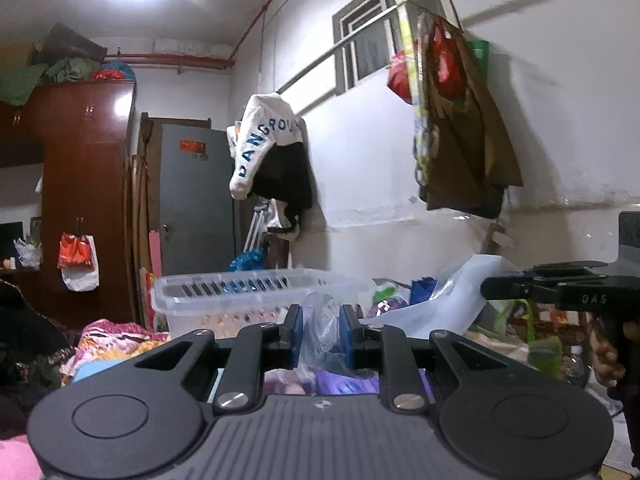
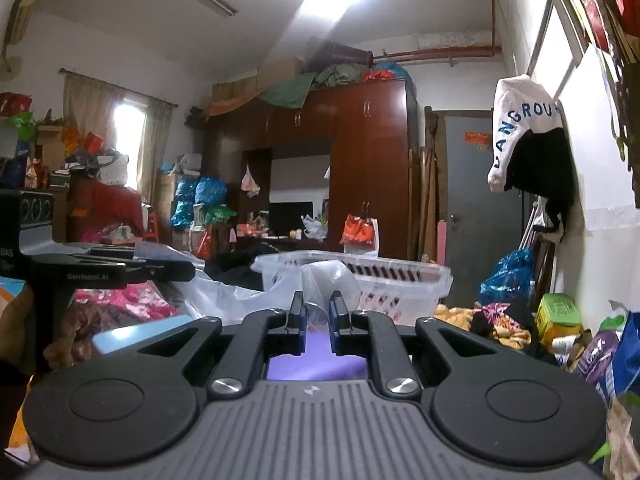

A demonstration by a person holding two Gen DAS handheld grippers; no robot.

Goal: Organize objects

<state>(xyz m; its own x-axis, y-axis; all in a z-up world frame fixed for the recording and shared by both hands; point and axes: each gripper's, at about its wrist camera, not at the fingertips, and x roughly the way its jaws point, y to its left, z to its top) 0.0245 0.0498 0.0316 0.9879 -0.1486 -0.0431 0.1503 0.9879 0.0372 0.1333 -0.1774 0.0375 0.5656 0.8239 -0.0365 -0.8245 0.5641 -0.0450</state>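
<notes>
My left gripper (image 1: 320,328) is shut on the neck of a clear plastic bag (image 1: 318,320) with purple contents below it (image 1: 340,384). My right gripper (image 2: 318,312) is shut on the same clear plastic bag (image 2: 328,280), with a purple item (image 2: 316,364) under the fingers. The right gripper also shows at the right of the left wrist view (image 1: 520,286); the left gripper shows at the left of the right wrist view (image 2: 160,270). A clear plastic basket (image 1: 256,292) stands just beyond the bag, also in the right wrist view (image 2: 392,276).
Colourful cloth (image 1: 116,340) lies left of the basket. Bags and packets (image 2: 592,340) pile at the right by the wall. A white plastic sheet (image 1: 452,296) lies right of the basket. A wardrobe (image 2: 360,152) and grey door (image 1: 196,200) stand behind.
</notes>
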